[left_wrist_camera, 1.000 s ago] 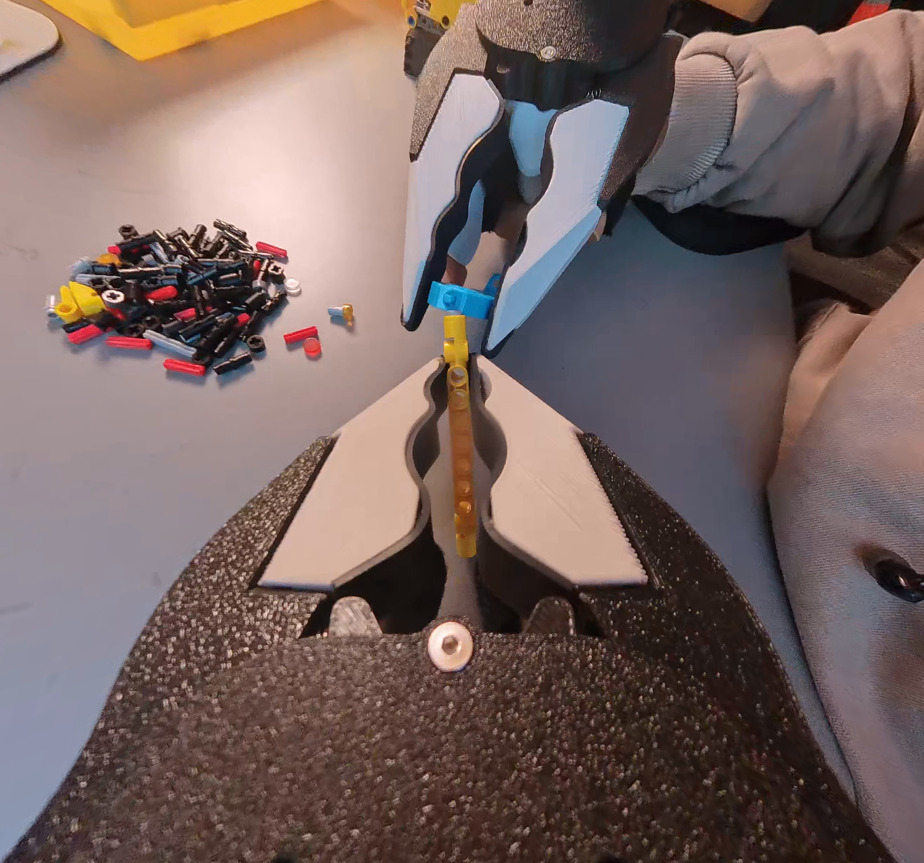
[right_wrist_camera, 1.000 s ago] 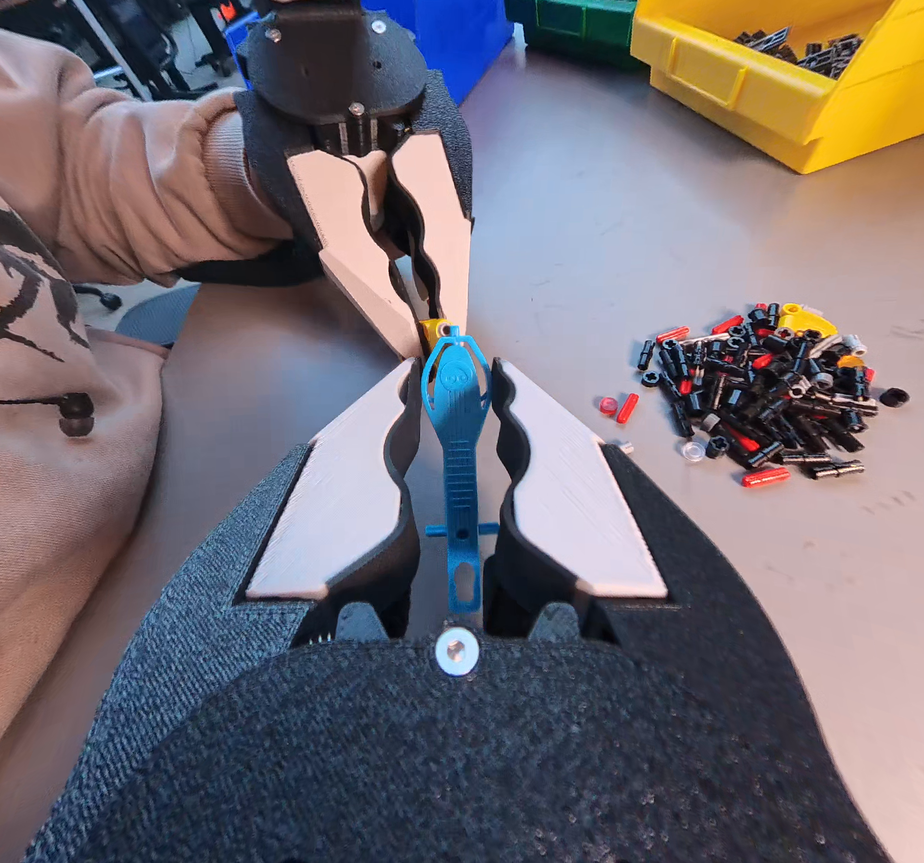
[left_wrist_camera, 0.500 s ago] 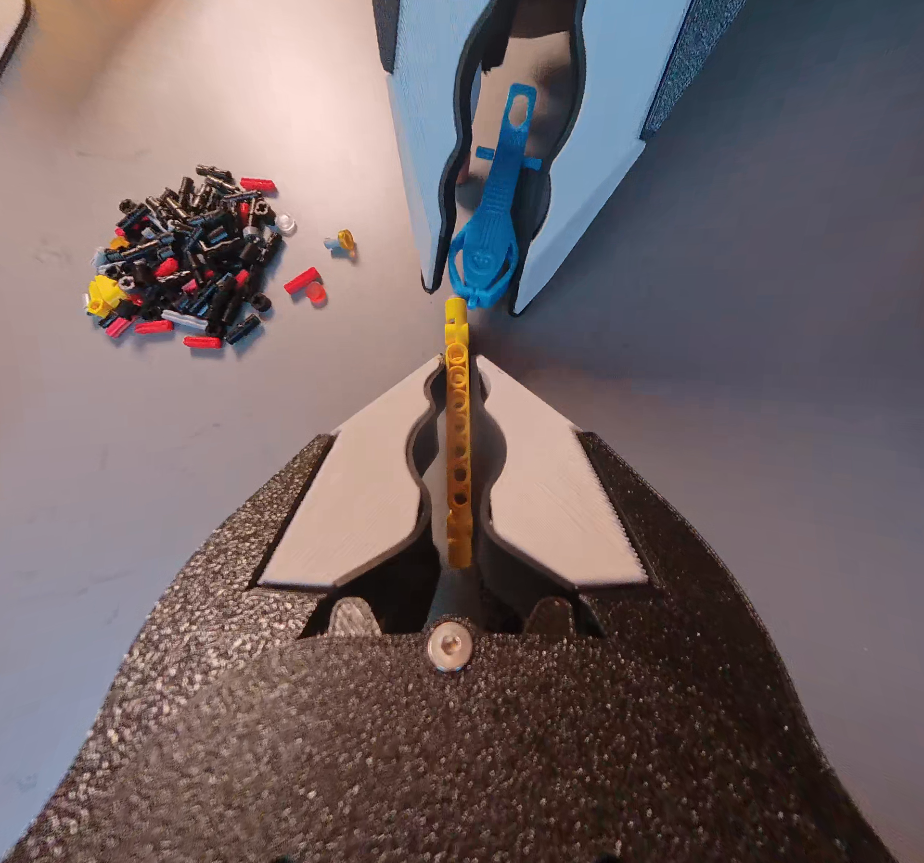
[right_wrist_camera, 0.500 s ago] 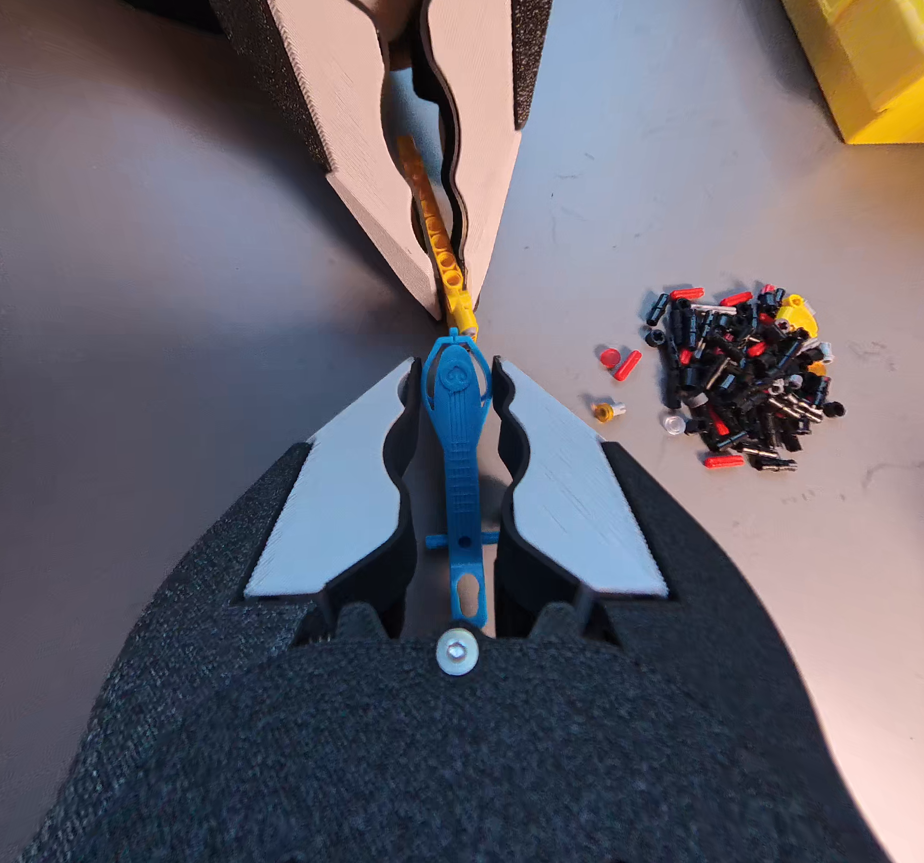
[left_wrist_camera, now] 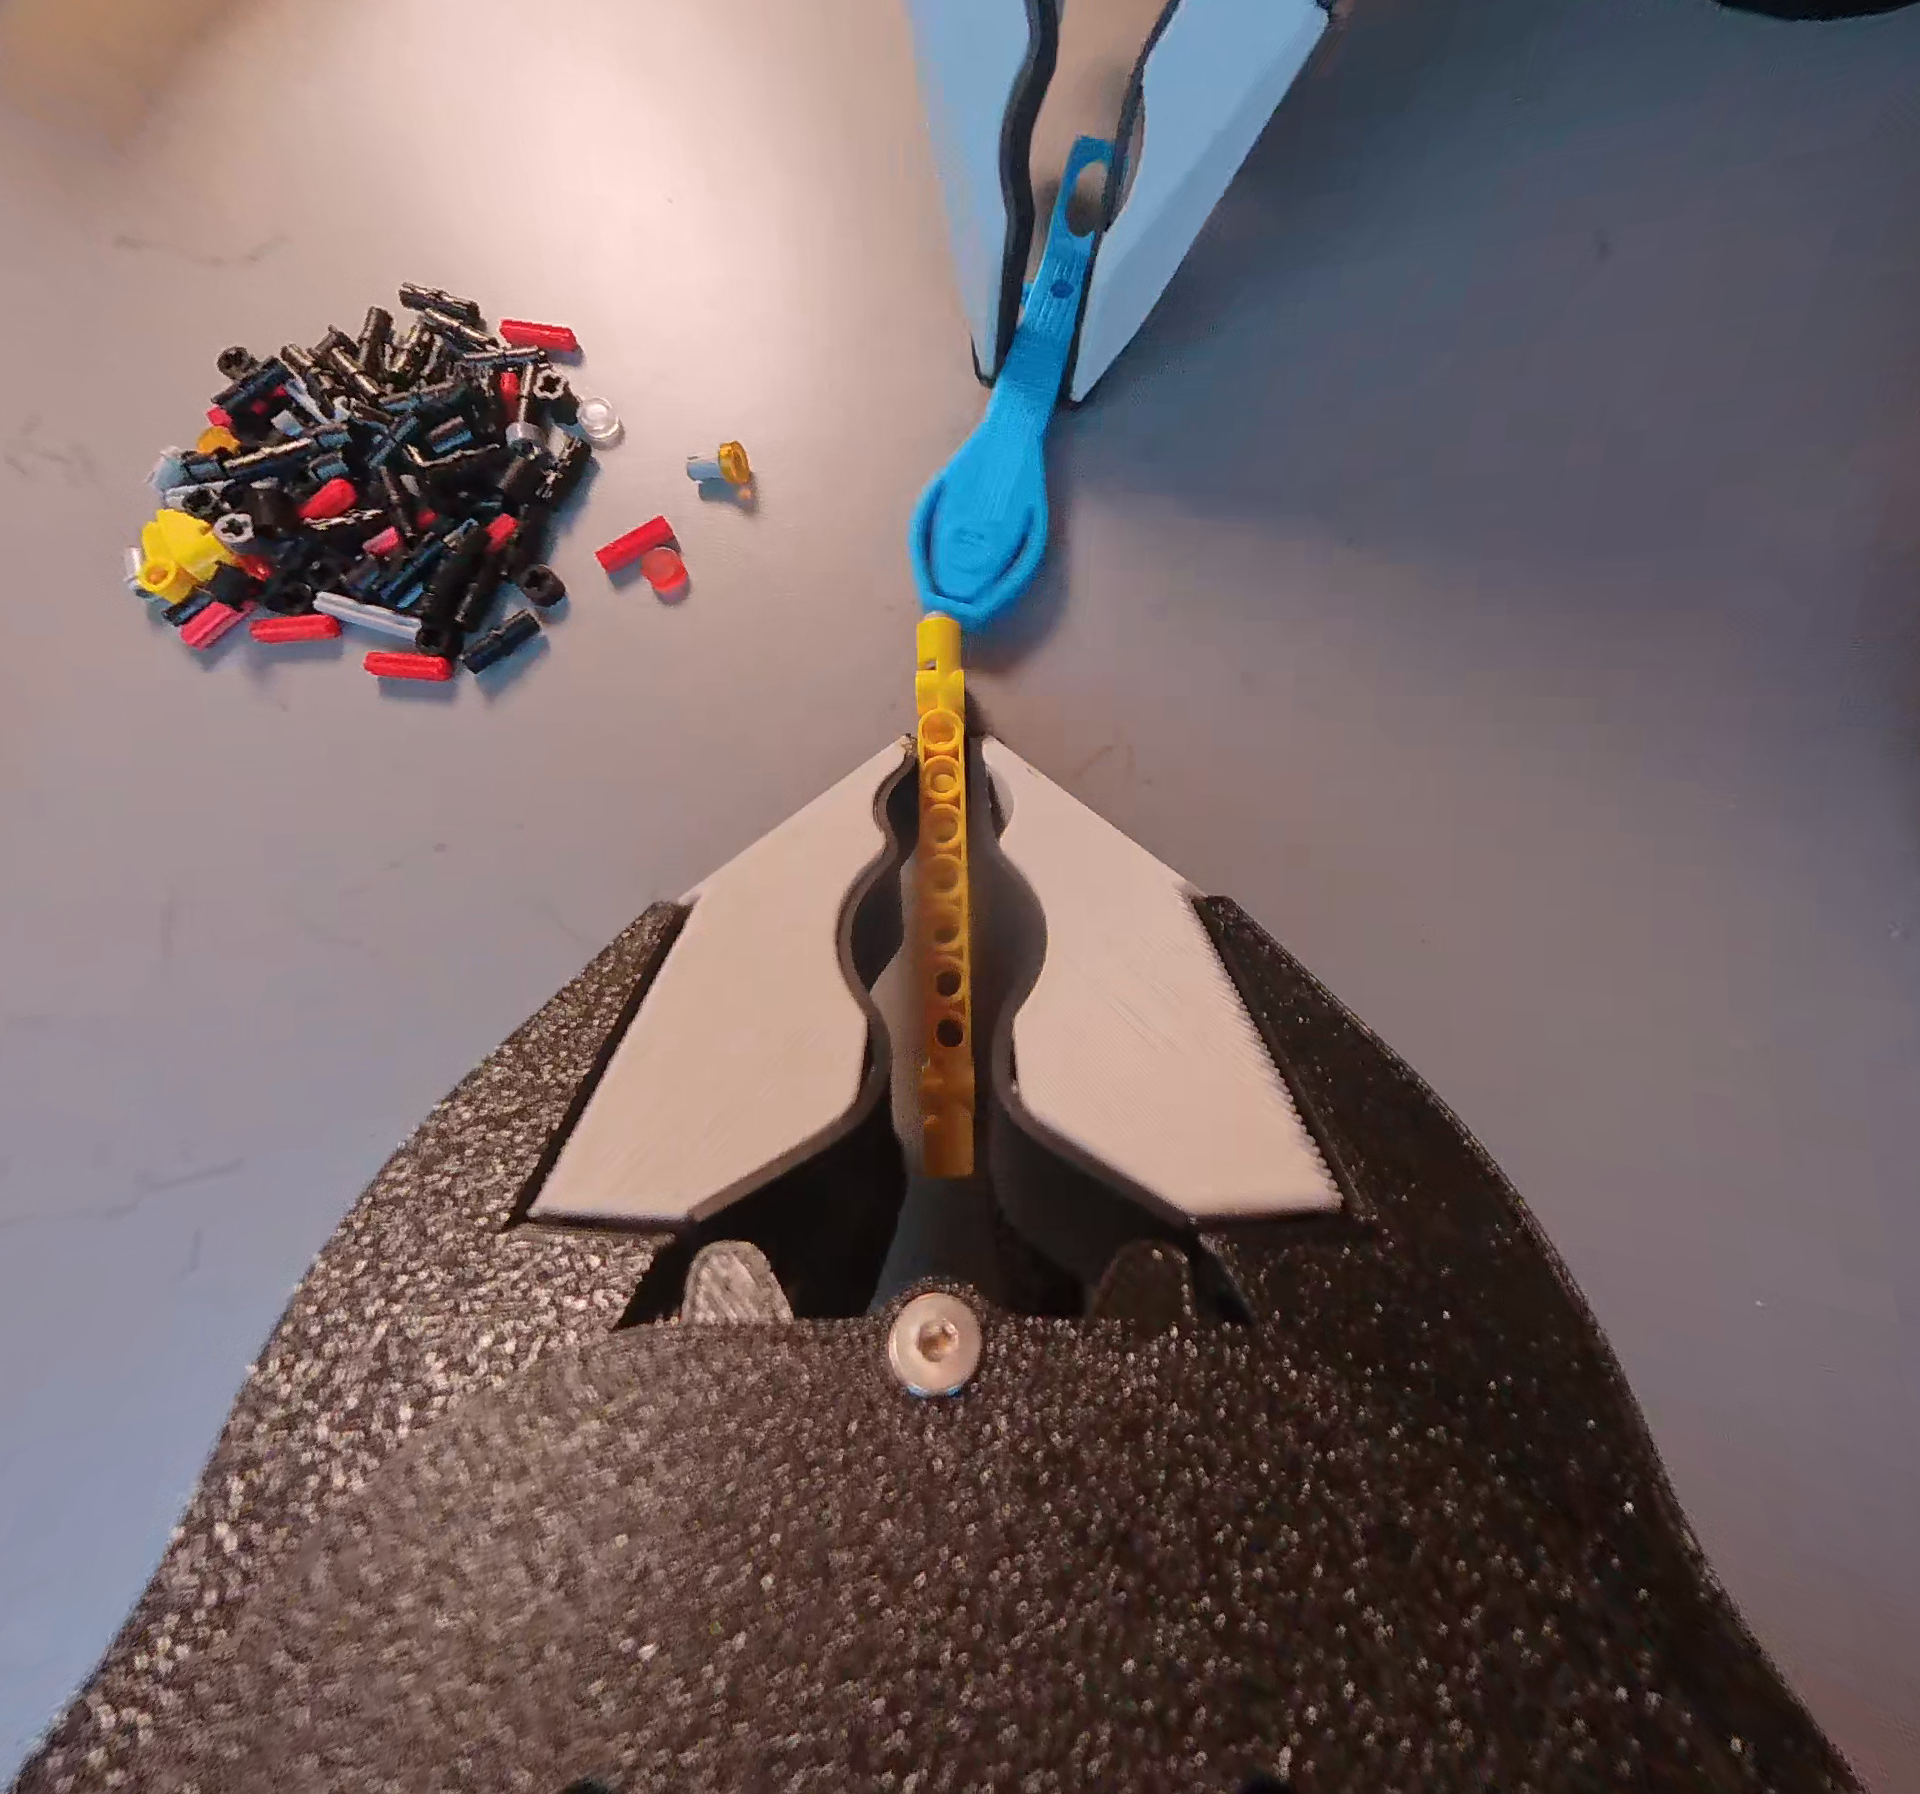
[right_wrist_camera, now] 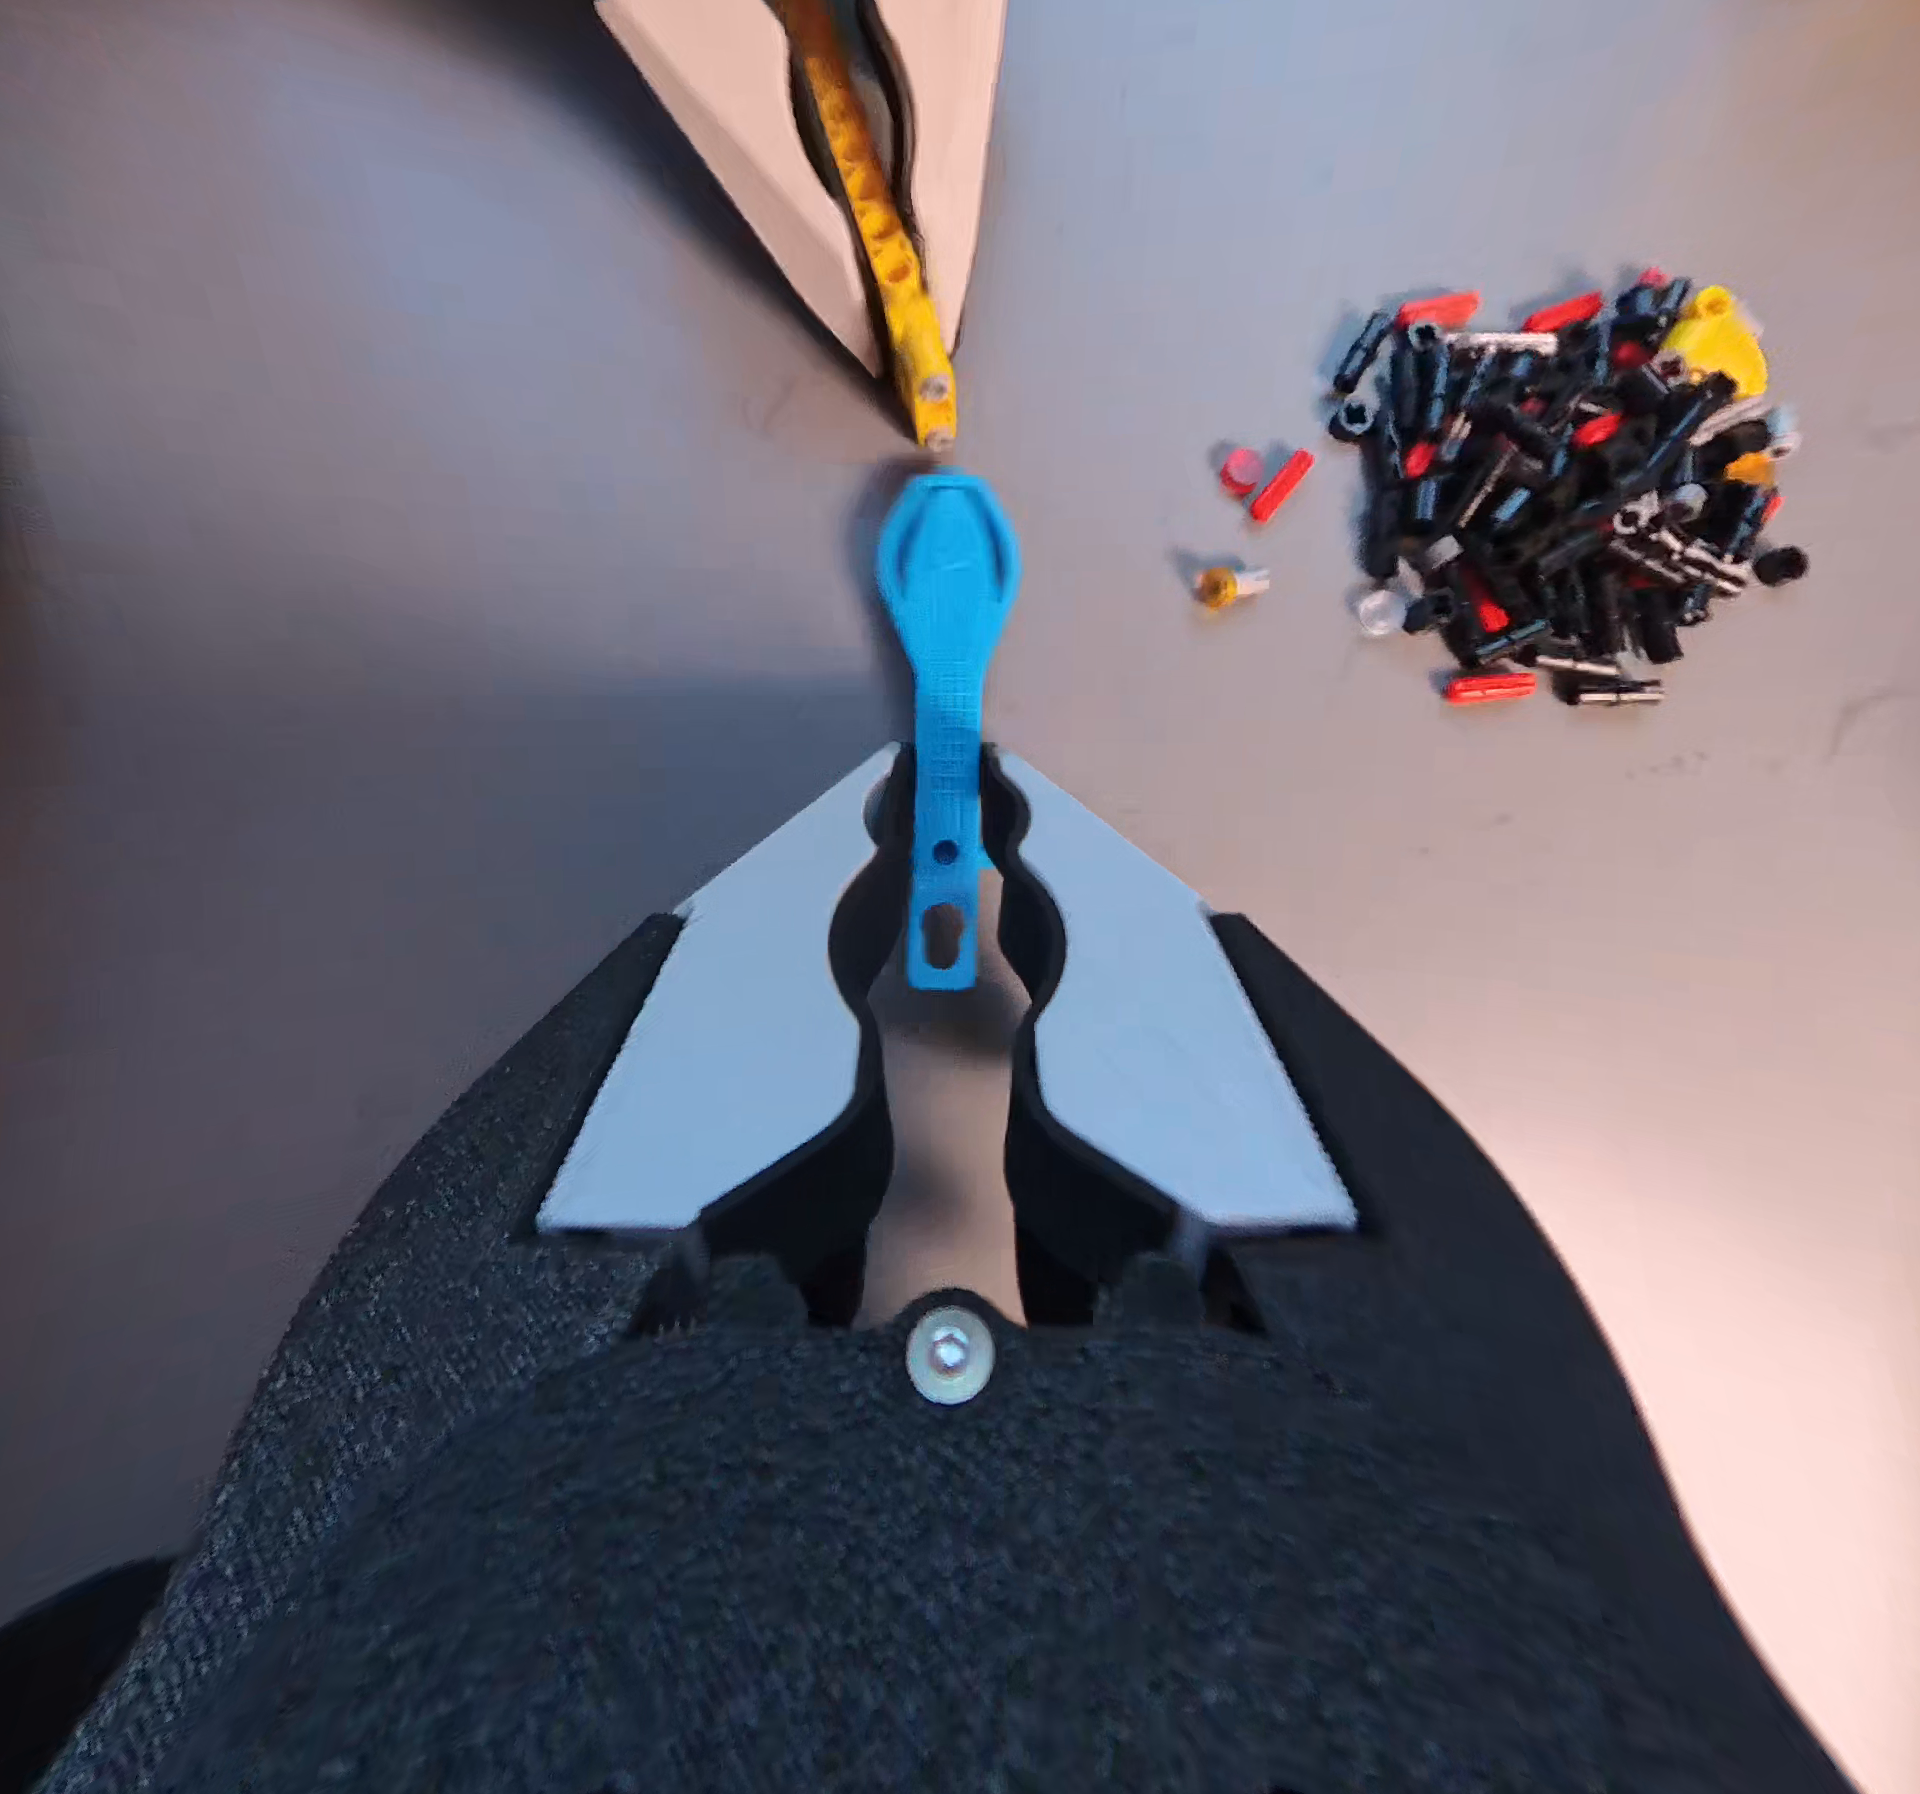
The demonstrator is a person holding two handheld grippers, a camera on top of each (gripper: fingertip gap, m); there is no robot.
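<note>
My left gripper (left_wrist_camera: 940, 742) is shut on a long yellow beam with holes (left_wrist_camera: 943, 923), which sticks out past the tips and has a small pin at its end. My right gripper (right_wrist_camera: 943, 752) is shut on the handle of a blue spoon-shaped tool (right_wrist_camera: 945, 601). The tool's wide head points at the end of the yellow beam (right_wrist_camera: 883, 227) and almost touches it. In the left wrist view the blue tool (left_wrist_camera: 982, 508) hangs from the right gripper (left_wrist_camera: 1029, 362) at the top. The left gripper (right_wrist_camera: 925, 373) shows at the top of the right wrist view.
A pile of small black, red and yellow parts (left_wrist_camera: 364, 487) lies on the grey table (left_wrist_camera: 1455, 809), left of the left gripper; it also shows in the right wrist view (right_wrist_camera: 1558, 487). A red pin (left_wrist_camera: 634, 542) and an orange stud (left_wrist_camera: 724, 468) lie loose beside it. There is about 8 cm between the tips of the two grippers. The orange stud (left_wrist_camera: 724, 468) lies around 6 cm away from my right fingertips. It is also in sight in the right wrist view (right_wrist_camera: 1224, 573).
The blue tool now sticks out much farther from the right jaws, which hold only its handle. Both views have tipped down towards the table; the bins and sleeve are out of view.
</note>
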